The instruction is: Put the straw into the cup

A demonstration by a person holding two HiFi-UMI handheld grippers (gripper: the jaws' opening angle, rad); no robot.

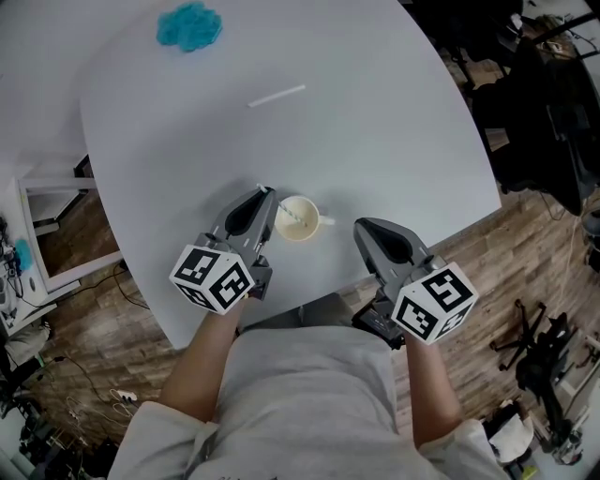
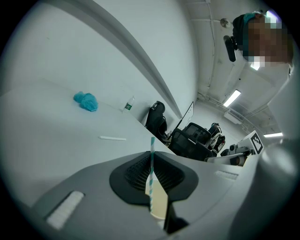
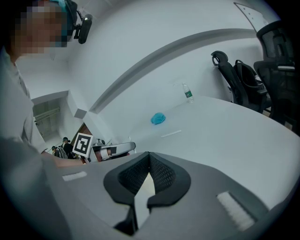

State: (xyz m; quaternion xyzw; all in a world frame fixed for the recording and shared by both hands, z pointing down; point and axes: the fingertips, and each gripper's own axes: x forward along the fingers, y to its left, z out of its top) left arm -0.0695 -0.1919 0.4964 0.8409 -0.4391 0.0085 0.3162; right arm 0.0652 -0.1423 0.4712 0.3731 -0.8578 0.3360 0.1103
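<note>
A cream cup (image 1: pixel 298 218) with a small handle stands near the front edge of the white table (image 1: pixel 375 122). My left gripper (image 1: pixel 266 199) is just left of the cup and shut on a teal-and-white striped straw (image 1: pixel 290 214), whose lower end slants into the cup's mouth. In the left gripper view the straw (image 2: pixel 151 173) stands upright between the closed jaws of the left gripper (image 2: pixel 151 157). My right gripper (image 1: pixel 362 226) hovers just right of the cup's handle. In the right gripper view the right gripper (image 3: pixel 149 157) is shut with nothing between its jaws.
A white straw-like stick (image 1: pixel 277 96) lies mid-table, and a blue fluffy clump (image 1: pixel 189 25) sits at the far left. A small bottle (image 3: pixel 187 93) stands at the table's far edge. Black chairs (image 3: pixel 239 75) are beyond the table. The front edge lies close to the cup.
</note>
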